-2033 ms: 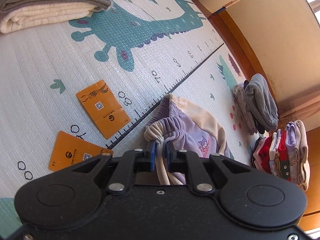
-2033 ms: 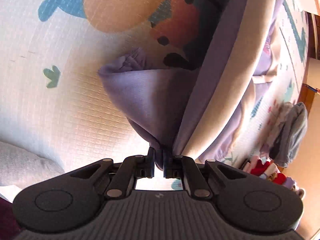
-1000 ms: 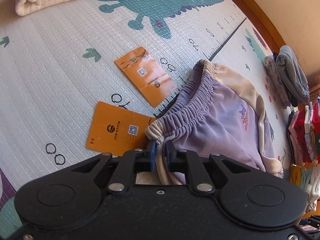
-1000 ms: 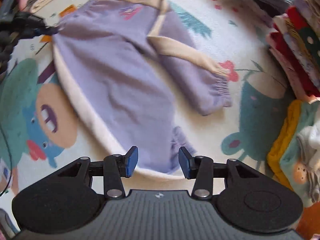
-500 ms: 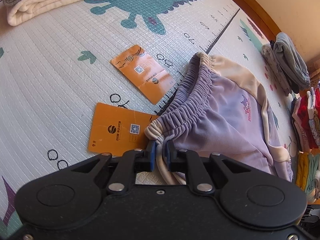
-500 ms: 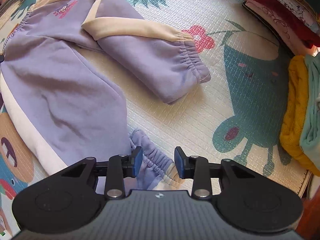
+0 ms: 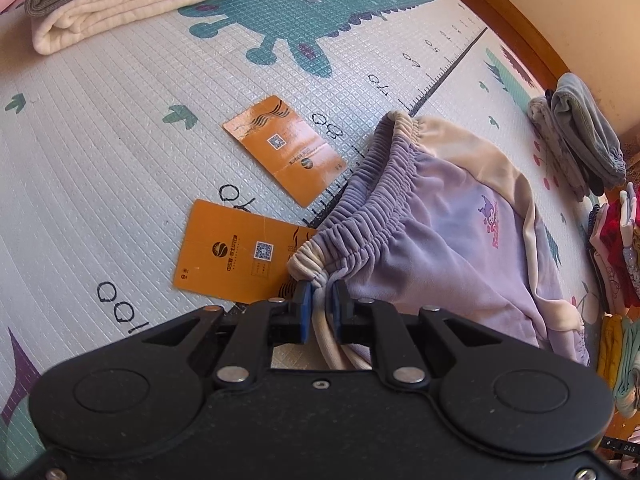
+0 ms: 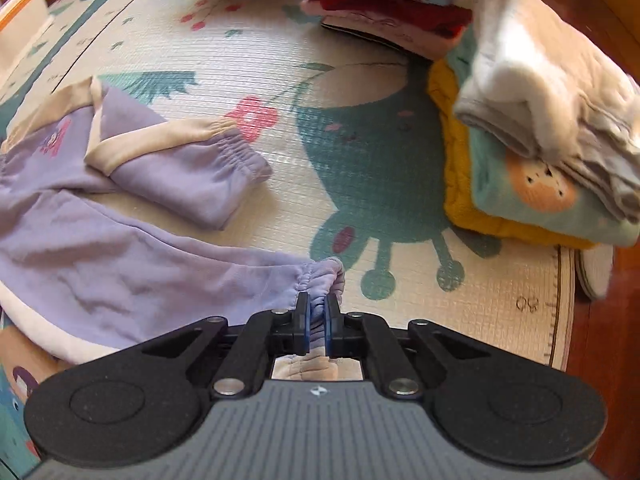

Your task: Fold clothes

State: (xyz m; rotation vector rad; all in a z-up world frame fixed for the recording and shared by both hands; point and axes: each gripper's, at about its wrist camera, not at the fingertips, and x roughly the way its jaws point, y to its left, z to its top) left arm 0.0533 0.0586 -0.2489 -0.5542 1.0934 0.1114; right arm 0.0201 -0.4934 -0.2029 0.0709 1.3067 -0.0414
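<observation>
Lilac velvet trousers with cream side stripes: my left gripper clamps the waistband corner, my right gripper pinches the near cuff. Next, I judge: carry cuff to waistband.

pants: lilac, cream-trimmed | spread on mat | one leg folded across

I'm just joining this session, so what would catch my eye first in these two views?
The purple pants spread on the play mat, pinched at both ends: the left gripper on the waistband corner, the right gripper on a leg cuff. Two orange cards lie beside the waistband, and folded clothes are stacked at the right.
</observation>
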